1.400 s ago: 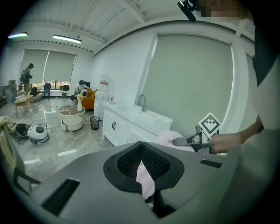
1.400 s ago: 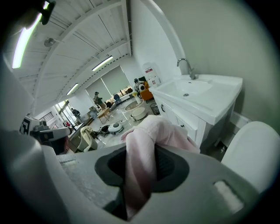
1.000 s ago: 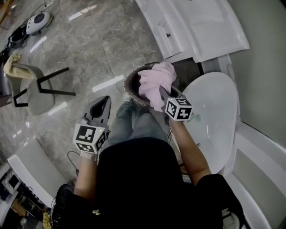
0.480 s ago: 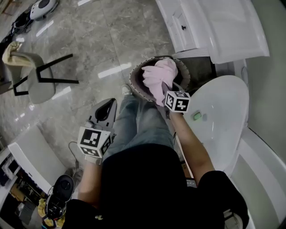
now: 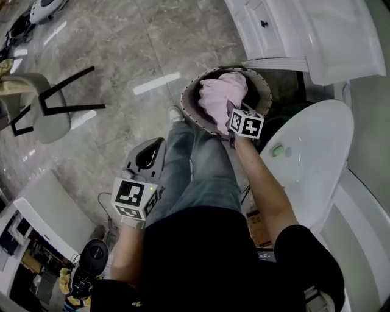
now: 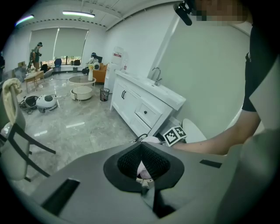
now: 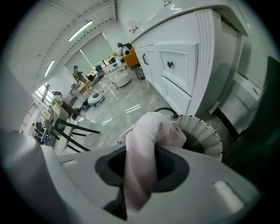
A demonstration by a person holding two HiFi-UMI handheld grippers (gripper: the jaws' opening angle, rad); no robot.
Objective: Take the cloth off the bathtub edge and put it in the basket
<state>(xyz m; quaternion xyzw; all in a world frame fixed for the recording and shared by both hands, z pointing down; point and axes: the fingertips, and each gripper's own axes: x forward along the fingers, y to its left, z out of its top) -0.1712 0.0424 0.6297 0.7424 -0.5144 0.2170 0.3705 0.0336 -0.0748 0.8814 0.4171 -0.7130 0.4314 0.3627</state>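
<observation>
The pink cloth (image 5: 220,99) hangs bunched in my right gripper (image 5: 231,113), which is shut on it over the round wicker basket (image 5: 194,107) on the floor. In the right gripper view the cloth (image 7: 144,144) runs down between the jaws, and the basket's white woven rim (image 7: 205,131) lies just beyond. The white bathtub (image 5: 314,158) sits to the right of the basket. My left gripper (image 5: 152,150) is held low by the person's left leg, shut and with nothing in it; in its own view its tips (image 6: 141,145) meet.
A white vanity cabinet (image 5: 286,30) stands behind the basket. A grey chair (image 5: 46,113) is on the marble floor at the left. A robot vacuum (image 5: 46,6) lies at the far left. The person's jeans-clad legs (image 5: 195,164) fill the centre.
The right gripper has carried the cloth further forward and lower over the basket. The left gripper has stayed beside the leg, shut.
</observation>
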